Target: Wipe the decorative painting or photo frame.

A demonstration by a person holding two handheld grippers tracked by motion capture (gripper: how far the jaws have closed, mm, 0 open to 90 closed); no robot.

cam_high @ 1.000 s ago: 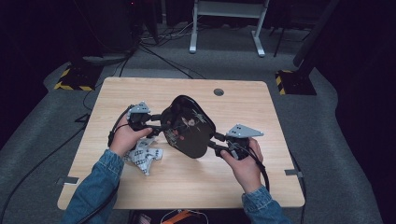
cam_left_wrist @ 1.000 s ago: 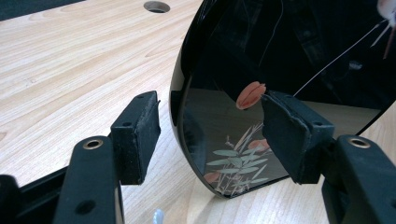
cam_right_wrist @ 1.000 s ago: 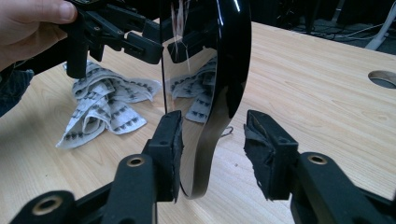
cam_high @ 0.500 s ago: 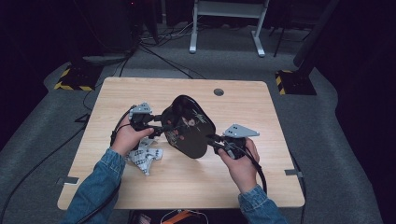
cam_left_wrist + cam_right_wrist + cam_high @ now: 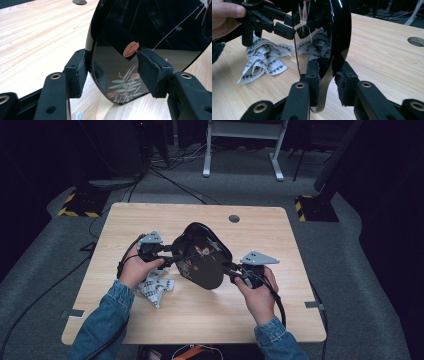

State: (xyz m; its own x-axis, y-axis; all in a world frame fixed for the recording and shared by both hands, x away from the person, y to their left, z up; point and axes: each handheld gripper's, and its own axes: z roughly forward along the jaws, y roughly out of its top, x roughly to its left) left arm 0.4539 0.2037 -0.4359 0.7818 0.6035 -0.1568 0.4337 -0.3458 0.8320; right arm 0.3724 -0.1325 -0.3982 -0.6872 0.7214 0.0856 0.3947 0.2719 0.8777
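Note:
A glossy black lacquer plate (image 5: 202,255) with painted leaves and flowers is held on edge above the table between both grippers. My right gripper (image 5: 231,270) is shut on its lower right rim; the right gripper view shows both pads (image 5: 313,75) pressed on the plate (image 5: 337,30). Those jaws have just closed and then eased slightly. My left gripper (image 5: 170,256) straddles the opposite rim. In the left gripper view the plate (image 5: 150,30) stands between the jaws of the left gripper (image 5: 112,72), which have just been closing. One pad (image 5: 76,72) is at the plate's back and the other stands off its face.
A crumpled white patterned cloth (image 5: 154,287) lies on the wooden table (image 5: 150,220) below the left hand, also seen as the cloth (image 5: 262,60) beyond the plate. A round cable hole (image 5: 234,218) sits near the far edge. Cables trail off the table's left side.

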